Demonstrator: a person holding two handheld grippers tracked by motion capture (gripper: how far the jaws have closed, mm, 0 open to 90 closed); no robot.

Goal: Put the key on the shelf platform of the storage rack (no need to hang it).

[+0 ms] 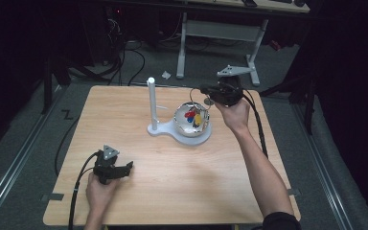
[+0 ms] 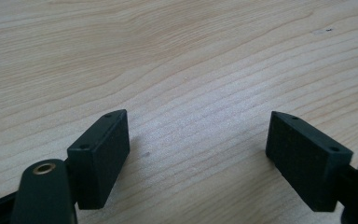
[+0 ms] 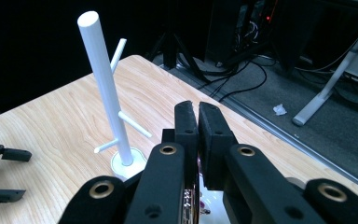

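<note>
Black padded jaws of the right gripper (image 3: pixel 198 112) are pressed together, and something thin seems pinched low between them: in the high view a ring with a small metal piece (image 1: pixel 209 101) hangs just below that gripper (image 1: pixel 210 91), which is held above the far right rim of a shiny bowl (image 1: pixel 182 128). It looks like a key lifted out of the bowl, though it is too small to tell for certain. The bowl sits on a white base (image 1: pixel 159 129) near the middle of the table (image 1: pixel 139 191), and inside it lie coloured pieces (image 1: pixel 193 117), red, blue and yellow, apparently three, tangled closely enough that the count is unsure. Just left of the bowl, on the same base, one white post (image 3: pixel 106 88) stands upright with three short pegs branching off it, all bare. Judging from this, the work is at an early stage: one piece is picked up and on its way toward the pegs, nothing is hung yet, and the rest waits in the bowl. The left gripper (image 2: pixel 198 149) rests on the near left of the table, jaws spread wide over bare wood, grasping nothing. Two grippers, one bowl, one post.
</note>
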